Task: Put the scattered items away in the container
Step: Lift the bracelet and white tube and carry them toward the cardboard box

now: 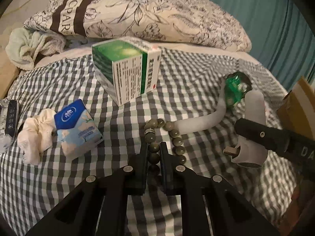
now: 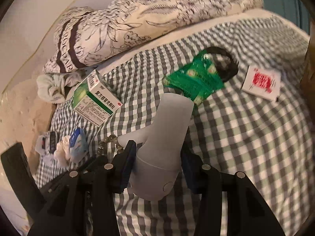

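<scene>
On the checked bedspread [image 1: 59,90], my left gripper [image 1: 154,147] is shut on a bracelet of grey-green beads [image 1: 169,125], with a few beads pinched between its pads. My right gripper [image 2: 157,149] is shut on a white handheld device [image 2: 167,129], one pad on each side of its handle. In the left wrist view, one black finger [image 1: 259,134] of the right gripper crosses the white device [image 1: 254,106]. The scattered things are a green and white medicine box [image 1: 126,66], a blue tissue pack [image 1: 76,125], a white scrunchie [image 1: 37,135] and a green packet [image 2: 195,80].
A cardboard box [image 1: 299,106] stands at the right edge of the bed. A red and white sachet [image 2: 261,82] lies near it. A printed pillow [image 1: 137,13] and a pale towel [image 1: 29,47] lie at the head. A teal curtain [image 1: 265,19] hangs behind.
</scene>
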`<action>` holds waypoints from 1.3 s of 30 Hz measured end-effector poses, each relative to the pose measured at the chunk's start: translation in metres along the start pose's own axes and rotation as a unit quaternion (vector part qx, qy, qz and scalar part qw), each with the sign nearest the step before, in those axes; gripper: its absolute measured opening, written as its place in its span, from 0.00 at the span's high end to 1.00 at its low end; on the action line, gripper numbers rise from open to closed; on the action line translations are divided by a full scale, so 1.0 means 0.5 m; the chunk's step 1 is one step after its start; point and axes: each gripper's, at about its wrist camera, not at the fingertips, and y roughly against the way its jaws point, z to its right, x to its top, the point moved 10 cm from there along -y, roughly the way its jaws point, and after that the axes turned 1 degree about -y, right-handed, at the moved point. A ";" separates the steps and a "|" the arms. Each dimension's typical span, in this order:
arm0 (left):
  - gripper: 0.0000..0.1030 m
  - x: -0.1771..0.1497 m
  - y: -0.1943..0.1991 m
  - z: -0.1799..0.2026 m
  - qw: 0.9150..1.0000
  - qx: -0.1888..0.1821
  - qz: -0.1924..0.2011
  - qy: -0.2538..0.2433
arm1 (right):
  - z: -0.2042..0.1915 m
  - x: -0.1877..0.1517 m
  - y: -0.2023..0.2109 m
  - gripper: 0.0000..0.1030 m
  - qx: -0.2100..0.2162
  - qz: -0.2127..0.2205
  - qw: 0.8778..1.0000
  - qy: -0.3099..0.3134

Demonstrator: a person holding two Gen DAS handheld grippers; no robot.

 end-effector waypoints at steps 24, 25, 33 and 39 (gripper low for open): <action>0.89 -0.050 0.192 0.025 1.000 -0.018 0.010 0.000 | -0.048 -0.078 0.169 0.56 0.018 0.010 0.998 0.055; 0.89 -0.050 0.200 0.028 1.000 -0.018 0.012 -0.001 | -0.052 -0.081 0.177 0.56 0.020 0.012 0.998 0.057; 0.89 -0.048 0.267 0.063 0.999 -0.016 0.029 -0.005 | -0.060 -0.085 0.261 0.56 0.027 0.029 0.997 0.065; 0.89 -0.035 0.300 0.113 0.999 -0.026 0.039 -0.012 | -0.040 -0.075 0.341 0.56 0.014 0.046 0.996 0.071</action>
